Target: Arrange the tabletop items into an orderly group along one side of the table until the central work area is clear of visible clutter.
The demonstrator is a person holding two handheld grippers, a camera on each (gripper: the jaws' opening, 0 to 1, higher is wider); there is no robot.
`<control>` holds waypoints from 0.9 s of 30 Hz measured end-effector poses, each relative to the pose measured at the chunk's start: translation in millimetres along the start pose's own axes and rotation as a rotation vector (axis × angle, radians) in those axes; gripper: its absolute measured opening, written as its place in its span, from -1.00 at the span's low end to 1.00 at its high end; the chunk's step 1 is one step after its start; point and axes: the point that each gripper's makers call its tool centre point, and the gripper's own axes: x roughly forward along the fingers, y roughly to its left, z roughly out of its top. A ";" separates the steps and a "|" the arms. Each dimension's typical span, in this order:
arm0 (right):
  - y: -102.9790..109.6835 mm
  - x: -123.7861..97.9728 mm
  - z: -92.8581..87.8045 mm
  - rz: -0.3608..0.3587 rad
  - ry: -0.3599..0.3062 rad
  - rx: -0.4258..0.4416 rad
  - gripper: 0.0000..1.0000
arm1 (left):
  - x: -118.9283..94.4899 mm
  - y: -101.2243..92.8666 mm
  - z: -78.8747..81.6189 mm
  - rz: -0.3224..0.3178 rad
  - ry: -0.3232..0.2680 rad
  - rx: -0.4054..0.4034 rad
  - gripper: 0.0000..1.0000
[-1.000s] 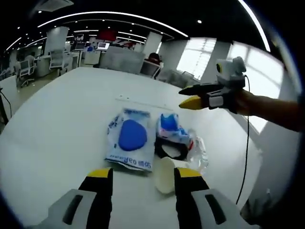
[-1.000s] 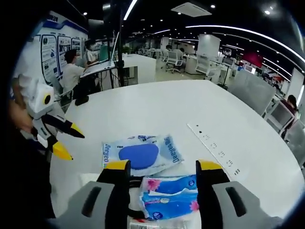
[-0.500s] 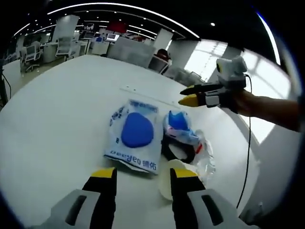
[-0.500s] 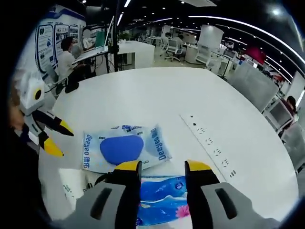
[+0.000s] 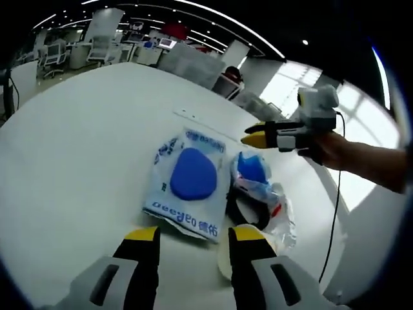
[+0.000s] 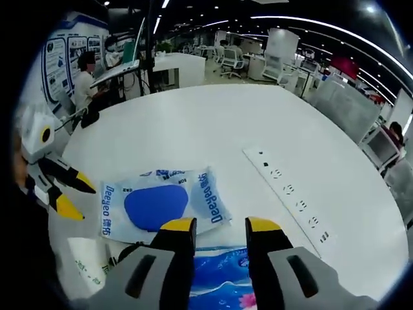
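Blue-printed wipes pack (image 5: 189, 182) lengthwise away from the parted left claw (image 5: 190, 240); right claw (image 6: 220, 227) parted too.

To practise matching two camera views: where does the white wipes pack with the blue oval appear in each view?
Left gripper view: wipes pack, centre, just beyond the jaws.
Right gripper view: wipes pack, lower left of centre.
Shared landmark: the blue tissue pack beside it.
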 end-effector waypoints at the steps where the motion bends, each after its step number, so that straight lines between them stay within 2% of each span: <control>1: -0.6 3.5 -2.7 0.004 0.005 0.005 -0.45 | 2.4 0.5 -1.6 -0.004 0.007 -0.008 -0.19; 7: -2.7 14.8 -4.8 0.012 0.004 0.060 -0.42 | 13.7 5.7 -2.8 -0.016 0.015 -0.039 -0.21; 11: -7.6 25.4 -1.8 0.017 -0.002 0.058 -0.43 | 19.2 8.5 -0.2 -0.023 0.014 -0.051 -0.25; 15: -10.9 24.2 0.4 -0.006 -0.018 0.084 -0.45 | 24.3 9.6 -2.7 -0.028 0.025 -0.070 -0.27; 17: -10.0 31.2 2.3 0.011 -0.026 0.118 -0.44 | 26.2 10.8 -3.7 -0.025 0.026 -0.070 -0.27; 19: -8.5 34.0 1.1 0.018 -0.023 0.115 -0.44 | 27.5 13.1 -5.1 -0.022 0.034 -0.073 -0.28; 22: 3.9 43.8 -0.6 0.095 -0.015 0.118 -0.48 | 29.2 14.4 -4.3 -0.032 0.027 -0.107 -0.33; 24: 3.2 47.7 -4.7 0.081 0.004 0.100 -0.49 | 31.0 14.0 -3.3 -0.041 0.021 -0.113 -0.42; 27: 5.5 54.4 -8.4 0.081 0.014 0.095 -0.57 | 34.4 14.8 -5.3 -0.042 0.033 -0.130 -0.45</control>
